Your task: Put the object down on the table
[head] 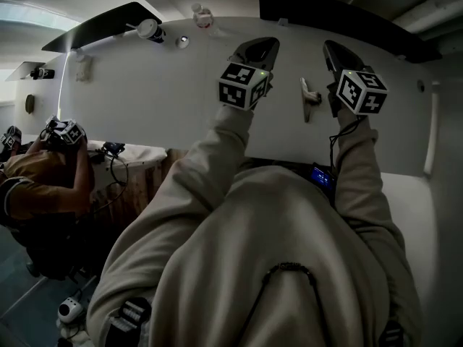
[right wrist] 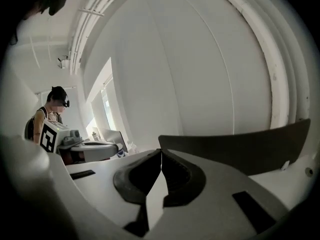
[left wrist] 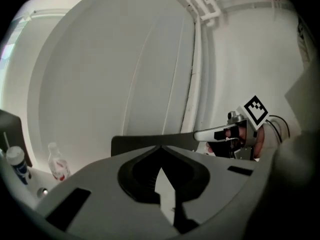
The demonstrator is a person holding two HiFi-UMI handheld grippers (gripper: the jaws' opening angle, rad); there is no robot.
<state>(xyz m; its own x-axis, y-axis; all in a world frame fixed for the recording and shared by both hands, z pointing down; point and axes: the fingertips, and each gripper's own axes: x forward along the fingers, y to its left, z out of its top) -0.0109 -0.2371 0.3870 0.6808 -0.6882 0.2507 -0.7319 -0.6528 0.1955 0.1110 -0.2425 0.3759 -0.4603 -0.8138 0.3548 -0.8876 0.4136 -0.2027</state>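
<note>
The small pale object lies on the white worktop, between the two grippers and touching neither; its exact shape is hard to make out. The left gripper and the right gripper are held over the surface, each with its fingers pressed together at the tips and nothing between them. At the worktop's far edge stand a white-capped bottle and a clear bottle, with a dark panel beside them. Plain white walls rise behind. A second person sits at the left, partly cut off.
</note>
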